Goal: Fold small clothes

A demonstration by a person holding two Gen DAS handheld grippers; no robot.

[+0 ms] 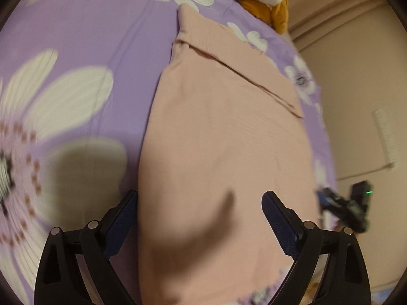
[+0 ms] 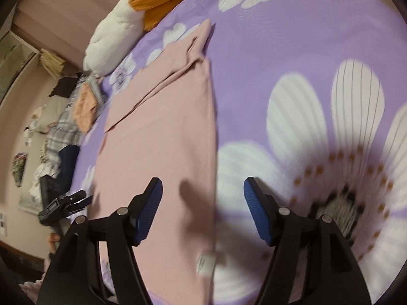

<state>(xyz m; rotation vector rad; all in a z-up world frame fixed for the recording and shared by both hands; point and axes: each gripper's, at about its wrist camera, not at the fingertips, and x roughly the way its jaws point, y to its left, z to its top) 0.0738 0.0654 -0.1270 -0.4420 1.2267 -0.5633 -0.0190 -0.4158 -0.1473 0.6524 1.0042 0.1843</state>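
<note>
A pale pink garment (image 1: 223, 132) lies flat on the purple flowered bedsheet (image 1: 96, 35) as a long strip, with a folded flap at its far end. My left gripper (image 1: 201, 198) hovers open over its near part; one finger is by the left edge, and nothing is between the pads. In the right wrist view the same garment (image 2: 162, 127) runs away from me. My right gripper (image 2: 203, 185) stands open astride its right edge, one finger over the cloth and one over the sheet (image 2: 279, 50). Each view shows the other gripper at the bed's side: the right one (image 1: 351, 208) and the left one (image 2: 63, 200).
A white and orange plush toy (image 2: 119, 30) lies at the far end of the bed. A heap of plaid, orange and dark clothes (image 2: 73, 117) sits along the bed's left edge. A pale wall (image 1: 356, 76) runs beyond the bed's right edge.
</note>
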